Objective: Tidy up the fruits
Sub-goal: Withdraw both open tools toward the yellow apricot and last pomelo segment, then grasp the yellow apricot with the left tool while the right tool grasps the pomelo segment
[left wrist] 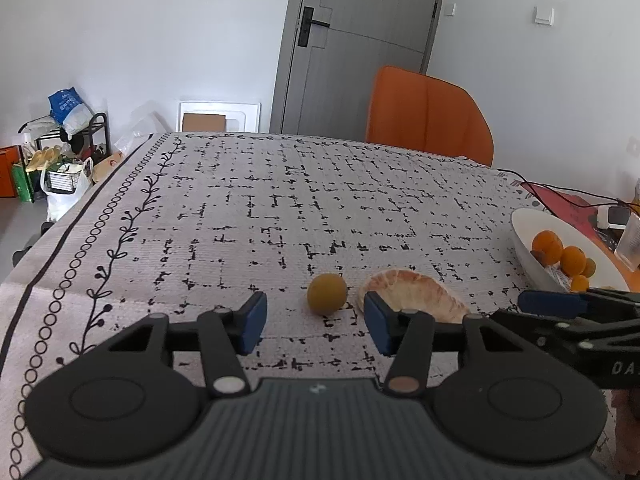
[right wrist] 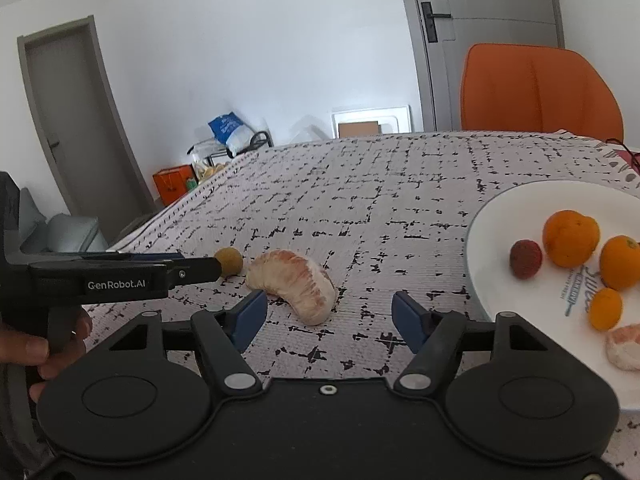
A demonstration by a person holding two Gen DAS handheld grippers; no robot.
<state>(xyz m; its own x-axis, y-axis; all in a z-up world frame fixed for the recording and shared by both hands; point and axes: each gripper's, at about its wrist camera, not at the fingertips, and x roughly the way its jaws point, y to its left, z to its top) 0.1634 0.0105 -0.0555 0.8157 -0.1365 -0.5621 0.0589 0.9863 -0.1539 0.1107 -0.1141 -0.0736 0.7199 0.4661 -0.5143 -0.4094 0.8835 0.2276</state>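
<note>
Grey-white woven cloth (left wrist: 280,208) printed with broken black grid lines covers a table, with an orange chair (right wrist: 536,88) drawn up at its far edge and a grey door (left wrist: 360,40) behind. On the right side of the table sits a white plate (right wrist: 504,208) holding 3 small oranges (right wrist: 570,237), 1 dark red lychee (right wrist: 525,259) and a peeled citrus piece at its near rim. Beside the plate, on the bare cloth, lies a peeled pomelo segment (right wrist: 296,284), pale pink and curved, with a small yellow-brown round fruit (left wrist: 327,293) just to its left; the 2 look close together but apart.

A person holds 2 handheld tools low over the cloth. The left gripper (left wrist: 316,320) has its blue-padded jaws parted, with the round fruit just ahead of the gap and the pads not touching it; the right pad stands in front of the segment's left end. The right gripper (right wrist: 330,314) is likewise parted, its jaws wide of the pomelo segment, which lies ahead toward the left pad, unheld. A hand (right wrist: 48,348) grips the left tool's handle.
</note>
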